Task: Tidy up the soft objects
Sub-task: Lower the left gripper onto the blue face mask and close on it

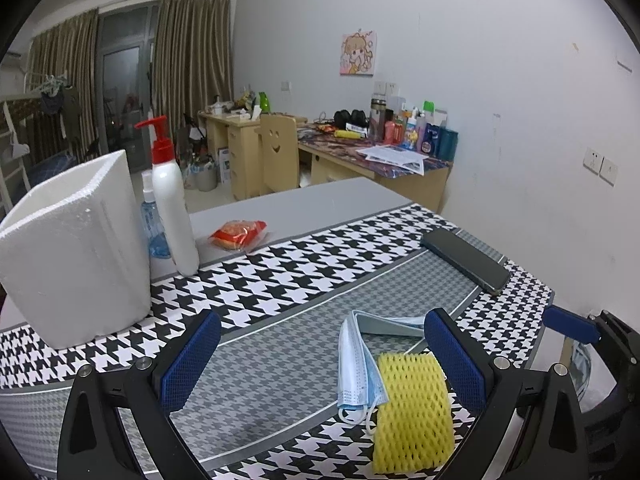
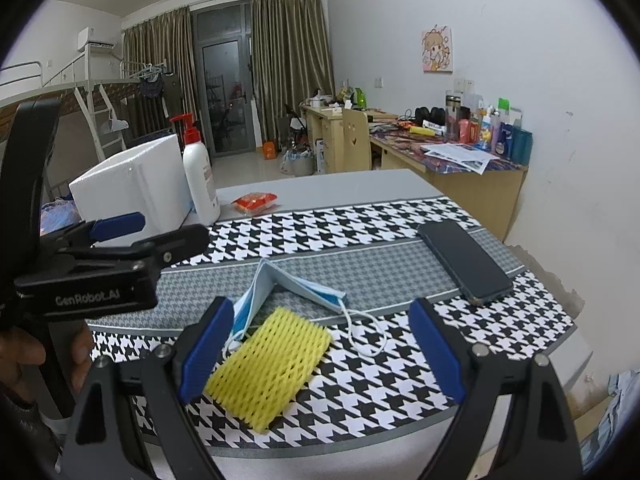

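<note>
A yellow foam net sleeve [image 2: 272, 364] lies flat on the houndstooth mat [image 2: 360, 216] near the table's front edge. A folded blue face mask [image 2: 296, 284] rests just behind it, with an ear loop trailing to the right. My right gripper [image 2: 322, 306] hovers open over both, and its pads touch neither. My left gripper [image 1: 323, 316] is open too. The net [image 1: 412, 408] and the mask [image 1: 356, 360] lie on the mat by its right pad. In the right wrist view the left gripper [image 2: 172, 227] juts in from the left, above the mat.
A white foam box [image 1: 72, 248] stands at the left. Beside it are a white pump bottle [image 1: 172, 204] and a blue spray bottle [image 1: 152, 224]. A red snack packet [image 1: 240, 234] lies further back. A dark phone [image 2: 464, 262] rests on the mat's right side, near the table edge.
</note>
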{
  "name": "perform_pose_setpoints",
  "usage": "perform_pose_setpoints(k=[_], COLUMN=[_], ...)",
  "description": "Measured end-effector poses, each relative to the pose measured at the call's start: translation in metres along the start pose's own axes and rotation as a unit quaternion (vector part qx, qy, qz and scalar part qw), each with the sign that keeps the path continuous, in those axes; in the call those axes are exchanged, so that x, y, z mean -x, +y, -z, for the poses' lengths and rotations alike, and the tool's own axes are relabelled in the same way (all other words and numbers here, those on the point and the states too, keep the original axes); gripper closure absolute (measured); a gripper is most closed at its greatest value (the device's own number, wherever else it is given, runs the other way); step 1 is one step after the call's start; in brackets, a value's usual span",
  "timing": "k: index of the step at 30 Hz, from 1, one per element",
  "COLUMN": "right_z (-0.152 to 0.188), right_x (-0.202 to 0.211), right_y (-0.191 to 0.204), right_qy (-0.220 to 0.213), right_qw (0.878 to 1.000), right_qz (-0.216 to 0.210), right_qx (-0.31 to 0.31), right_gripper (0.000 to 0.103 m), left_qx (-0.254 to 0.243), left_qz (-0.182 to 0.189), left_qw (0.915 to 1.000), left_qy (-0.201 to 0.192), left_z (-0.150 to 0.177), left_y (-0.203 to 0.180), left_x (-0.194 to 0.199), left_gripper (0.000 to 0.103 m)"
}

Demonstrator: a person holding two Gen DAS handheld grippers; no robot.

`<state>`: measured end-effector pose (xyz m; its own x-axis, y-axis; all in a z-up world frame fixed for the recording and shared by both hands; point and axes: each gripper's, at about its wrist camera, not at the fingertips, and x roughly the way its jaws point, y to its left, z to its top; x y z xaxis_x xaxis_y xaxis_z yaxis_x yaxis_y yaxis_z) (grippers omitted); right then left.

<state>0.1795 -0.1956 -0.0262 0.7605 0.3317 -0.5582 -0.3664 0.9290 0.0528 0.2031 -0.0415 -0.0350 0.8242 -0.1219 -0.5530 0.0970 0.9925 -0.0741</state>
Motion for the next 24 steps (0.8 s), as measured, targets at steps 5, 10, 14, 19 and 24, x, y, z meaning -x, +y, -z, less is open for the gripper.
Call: perform_pose_setpoints(k=[5, 10, 14, 19, 24], right_z=[0.006, 0.009, 0.009, 0.012, 0.015], right_x=[-0.004, -0.007, -0.011, -0.017, -0.024], right_y=[0.002, 0.001, 0.0, -0.002, -0.001], right_qy=[0.01, 0.017, 0.023, 0.03, 0.04], right_qw=[1.0, 1.0, 1.0, 0.999, 0.999], right_qz=[-0.006, -0.011, -0.015, -0.024, -0.028], right_qx=[0.003, 0.003, 0.0, -0.005, -0.004], right_gripper=[0.011, 0.011, 0.011, 0.011, 0.011], left_qx=[0.004, 0.007, 0.003, 0.005, 0.009], left_qz=[-0.002, -0.003, -0.003, 0.003, 0.001], left_qw=[0.9999, 0.9997, 0.9995, 0.9988, 0.9974], left_qy=[0.013, 0.024, 0.033, 0.049, 0.072], left_z=[0.002, 0.005, 0.006, 0.006, 0.01], left_y=[0.0, 0.0, -0.002, -0.003, -0.001], left_x=[-0.012, -0.021, -0.028, -0.04, -0.056], left_gripper=[0.001, 0.001, 0.001, 0.001, 0.001])
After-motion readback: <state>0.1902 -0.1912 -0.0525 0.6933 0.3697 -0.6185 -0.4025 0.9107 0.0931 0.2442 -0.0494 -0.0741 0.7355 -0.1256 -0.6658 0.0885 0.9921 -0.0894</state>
